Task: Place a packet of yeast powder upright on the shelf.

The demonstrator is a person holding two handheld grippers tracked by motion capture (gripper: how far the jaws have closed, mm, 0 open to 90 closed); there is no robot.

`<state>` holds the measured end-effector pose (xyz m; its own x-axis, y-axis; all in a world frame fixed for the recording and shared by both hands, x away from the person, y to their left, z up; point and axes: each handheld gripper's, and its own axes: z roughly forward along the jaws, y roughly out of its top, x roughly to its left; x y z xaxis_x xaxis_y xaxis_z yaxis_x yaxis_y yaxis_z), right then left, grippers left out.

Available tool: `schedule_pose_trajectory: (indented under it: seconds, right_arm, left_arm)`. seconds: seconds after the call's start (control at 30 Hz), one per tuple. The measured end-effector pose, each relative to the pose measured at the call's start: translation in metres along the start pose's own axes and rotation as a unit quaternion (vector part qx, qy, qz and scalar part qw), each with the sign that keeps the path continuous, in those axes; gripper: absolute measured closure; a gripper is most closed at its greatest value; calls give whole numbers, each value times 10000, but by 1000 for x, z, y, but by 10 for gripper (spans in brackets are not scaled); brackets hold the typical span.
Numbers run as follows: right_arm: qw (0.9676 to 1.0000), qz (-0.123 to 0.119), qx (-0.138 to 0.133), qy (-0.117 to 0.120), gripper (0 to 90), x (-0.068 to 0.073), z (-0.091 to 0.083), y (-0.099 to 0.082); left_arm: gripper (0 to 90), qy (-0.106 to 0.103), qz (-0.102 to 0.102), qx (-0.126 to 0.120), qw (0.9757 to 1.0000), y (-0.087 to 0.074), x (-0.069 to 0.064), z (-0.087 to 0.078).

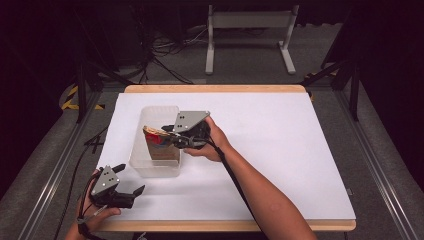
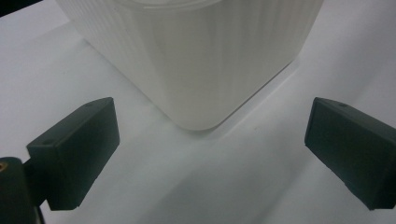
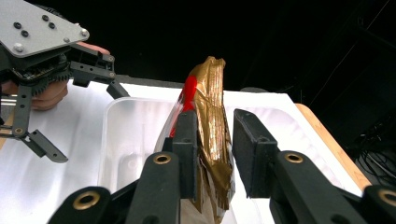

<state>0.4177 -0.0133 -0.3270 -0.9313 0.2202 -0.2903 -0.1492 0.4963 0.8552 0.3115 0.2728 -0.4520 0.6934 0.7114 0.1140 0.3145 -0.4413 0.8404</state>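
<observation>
A clear plastic bin [image 1: 150, 167] stands on the white table [image 1: 280, 150], left of centre. A gold and red snack bag [image 1: 159, 141] stands upright inside it. My right gripper [image 1: 168, 134] reaches over the bin's right rim. In the right gripper view its jaws [image 3: 212, 140] are closed on the crinkled gold bag [image 3: 210, 88], over the bin [image 3: 121, 135]. My left gripper [image 1: 132, 178] rests open near the table's front left, apart from the bin. In the left gripper view its jaws [image 2: 210, 149] stand wide with nothing between them, facing a rounded corner of the bin [image 2: 201, 60].
The table has a wooden edge [image 1: 215, 88] at the back. A white frame stand [image 1: 250, 35] and cables lie on the floor beyond. Metal rails run along both sides. The left gripper [image 3: 84, 123] also appears in the right gripper view.
</observation>
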Motion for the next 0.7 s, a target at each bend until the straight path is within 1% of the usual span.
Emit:
schedule_pose_trajectory:
  seconds: [0.13, 0.2, 0.33, 0.43, 0.53, 0.7]
  right_arm:
    - [10000, 25, 12, -92, 647, 1, -4, 0]
    - [9999, 18, 17, -131, 642, 2, -7, 0]
    - [9998, 25, -5, -219, 590, 2, -14, 2]
    - [9996, 55, -51, -271, 583, 2, -21, 3]
    - [9992, 86, -52, -376, 566, 1, -29, 1]
    - [9985, 55, 63, -541, 557, 3, -43, -5]
  left_arm:
    - [40, 5, 21, 16, 10000, 0, -1, 0]
    - [40, 5, 22, 15, 10000, 1, -1, 0]
    - [40, 16, 31, 20, 10000, 1, -1, 0]
    - [40, 14, 28, 18, 10000, 1, -1, 0]
    - [40, 21, 23, 22, 10000, 1, -2, 0]
    - [40, 34, 55, 18, 10000, 1, -2, 0]
